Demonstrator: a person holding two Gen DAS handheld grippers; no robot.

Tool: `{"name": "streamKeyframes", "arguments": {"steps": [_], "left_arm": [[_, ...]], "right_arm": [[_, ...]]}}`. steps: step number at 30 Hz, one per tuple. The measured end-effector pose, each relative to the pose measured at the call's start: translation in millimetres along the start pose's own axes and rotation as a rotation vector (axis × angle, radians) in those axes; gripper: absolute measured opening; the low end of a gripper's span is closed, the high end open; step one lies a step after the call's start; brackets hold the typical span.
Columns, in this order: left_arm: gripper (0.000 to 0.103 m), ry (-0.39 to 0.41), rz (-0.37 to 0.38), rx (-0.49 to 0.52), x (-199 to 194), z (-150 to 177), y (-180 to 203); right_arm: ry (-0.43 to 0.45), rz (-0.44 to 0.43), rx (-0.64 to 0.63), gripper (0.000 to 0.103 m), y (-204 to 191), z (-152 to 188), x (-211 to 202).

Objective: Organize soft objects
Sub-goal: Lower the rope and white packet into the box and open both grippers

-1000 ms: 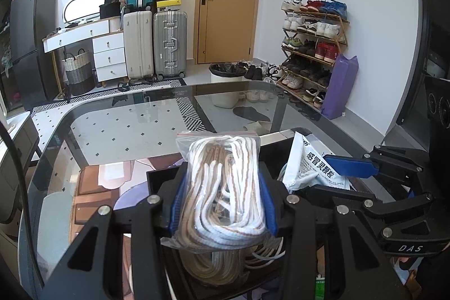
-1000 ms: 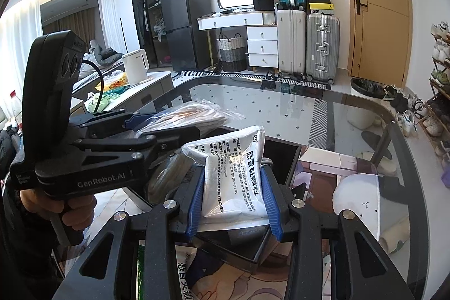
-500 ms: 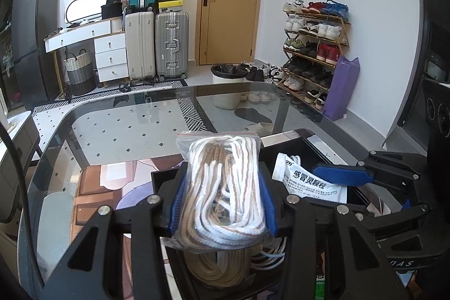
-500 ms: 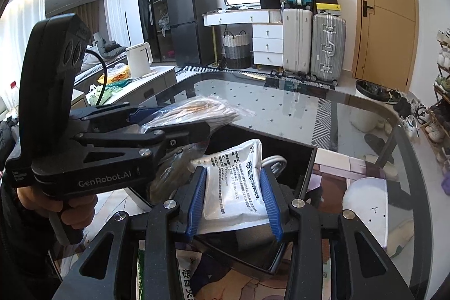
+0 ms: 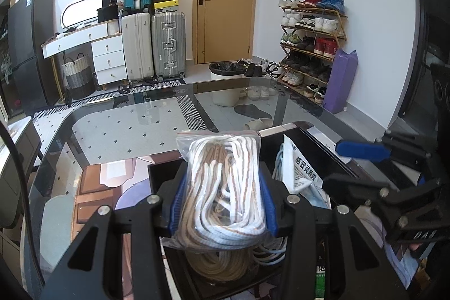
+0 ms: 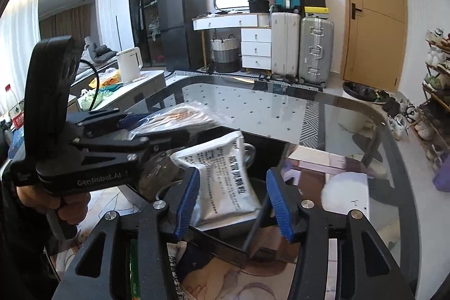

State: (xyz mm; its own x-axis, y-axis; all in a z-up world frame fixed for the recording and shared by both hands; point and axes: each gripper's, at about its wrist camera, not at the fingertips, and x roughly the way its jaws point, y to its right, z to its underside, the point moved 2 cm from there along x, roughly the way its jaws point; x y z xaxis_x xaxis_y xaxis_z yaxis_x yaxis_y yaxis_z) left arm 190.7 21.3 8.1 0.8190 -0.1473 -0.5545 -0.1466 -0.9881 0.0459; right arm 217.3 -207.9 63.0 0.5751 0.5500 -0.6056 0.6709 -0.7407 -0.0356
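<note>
A clear bag of white and tan cord hangs over a black box, with my left gripper shut on it. More coiled cord lies in the box underneath. In the right wrist view my right gripper is opening. A white printed pouch stands between its jaws inside the box, leaning towards the left pad and clear of the right pad. The left wrist view shows the same pouch tilted in the box's right part, beside the right gripper. A hand holds the left gripper to the left.
The box stands on a printed mat on a glass table. A green packet lies near the front edge. Beyond the table's left end a side counter holds a white kettle. Suitcases, a door and a shoe rack stand far behind.
The right gripper has lowered the white pouch into the black box and its jaws have spread apart, letting the pouch go. The left gripper and its bag of cord have not moved.
</note>
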Motion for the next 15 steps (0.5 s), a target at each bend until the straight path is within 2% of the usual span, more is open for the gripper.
{"name": "streamKeyframes", "arguments": {"steps": [3, 7, 10, 14, 15], "left_arm": [[0.047, -0.02, -0.005, 0.027, 3.3, 2.9, 4.0], [0.058, -0.056, -0.018, 0.004, 9.0, 0.9, -0.3], [0.066, -0.063, 0.001, -0.011, 5.9, 1.1, -4.0], [0.082, -0.053, 0.023, -0.009, -3.3, 1.3, -3.1], [0.09, -0.046, 0.022, -0.004, -6.6, 1.2, -1.7]], "right_arm": [[0.0, 0.006, 0.018, 0.073, 3.7, 3.3, -3.7], [-0.003, 0.023, 0.034, 0.078, 6.5, 8.1, -8.2], [0.002, 0.038, 0.041, 0.087, 8.0, 11.2, -12.7], [-0.007, 0.063, 0.045, 0.099, 8.4, 14.8, -16.3], [-0.005, 0.067, 0.046, 0.1, 8.4, 15.6, -18.0]]}}
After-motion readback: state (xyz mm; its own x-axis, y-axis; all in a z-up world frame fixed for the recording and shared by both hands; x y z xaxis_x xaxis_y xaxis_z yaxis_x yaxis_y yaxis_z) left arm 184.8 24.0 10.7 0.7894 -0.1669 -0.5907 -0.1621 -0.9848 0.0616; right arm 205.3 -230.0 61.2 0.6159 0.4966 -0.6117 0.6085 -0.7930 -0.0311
